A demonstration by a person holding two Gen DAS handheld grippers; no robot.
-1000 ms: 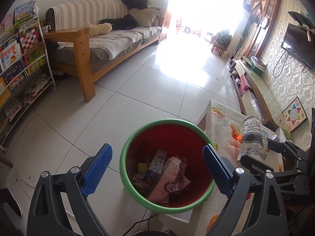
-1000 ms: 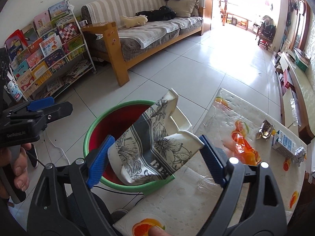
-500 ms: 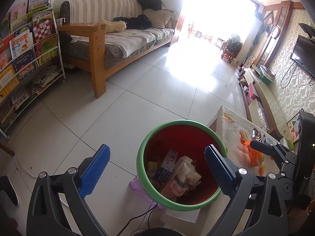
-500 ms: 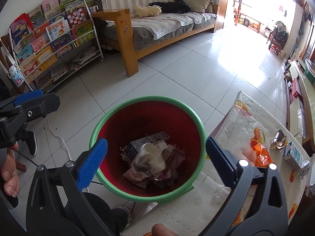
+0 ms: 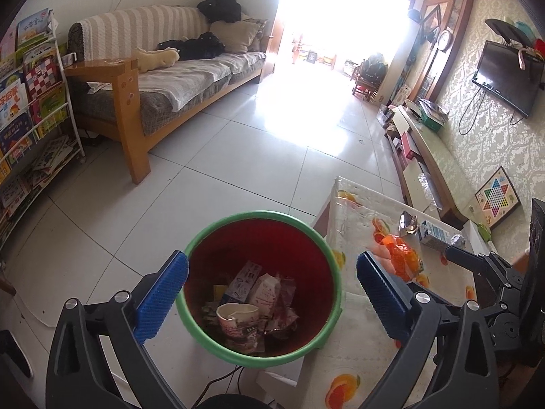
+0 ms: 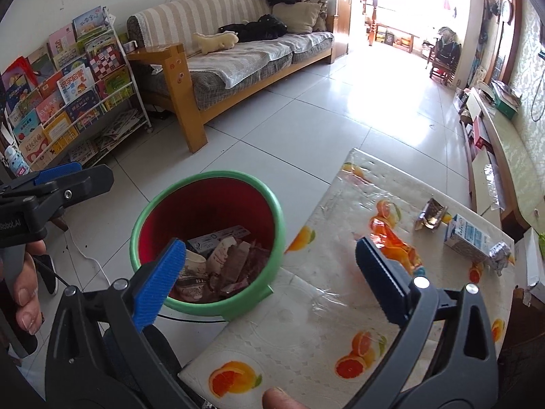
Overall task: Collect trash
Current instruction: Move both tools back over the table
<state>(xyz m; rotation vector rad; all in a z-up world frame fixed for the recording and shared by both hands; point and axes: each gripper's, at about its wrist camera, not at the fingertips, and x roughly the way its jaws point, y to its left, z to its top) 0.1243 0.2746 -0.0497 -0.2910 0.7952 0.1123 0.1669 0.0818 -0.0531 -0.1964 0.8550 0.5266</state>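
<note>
Trash remaining: orange wrapper (image 6: pixel 395 243), crumpled foil scrap (image 6: pixel 432 218), small milk carton (image 6: pixel 471 240), all on the table (image 6: pixel 306 310) just beside the bin (image 6: pixel 207 238).
Orange wrapper: nearest the bin; likely light, thin, crinkly, slippery; best pinched across a raised fold, not pressed flat.
Foil scrap: beyond the wrapper from the bin; likely weightless, crushes easily; any standing edge serves.
Milk carton: farthest from the bin, lying on its side; stiff-walled, probably empty, light; hold across the narrow flat sides.
Bin contents: paper cup (image 5: pixel 238 322), cartons, wrappers; already deposited.
Right gripper (image 6: pixel 272 276): spread wide, empty; over the table edge next to the bin, fingers aimed toward the wrapper.
Left gripper (image 5: pixel 272 293): spread wide, empty; above the bin, straddling its rim in view.
</note>
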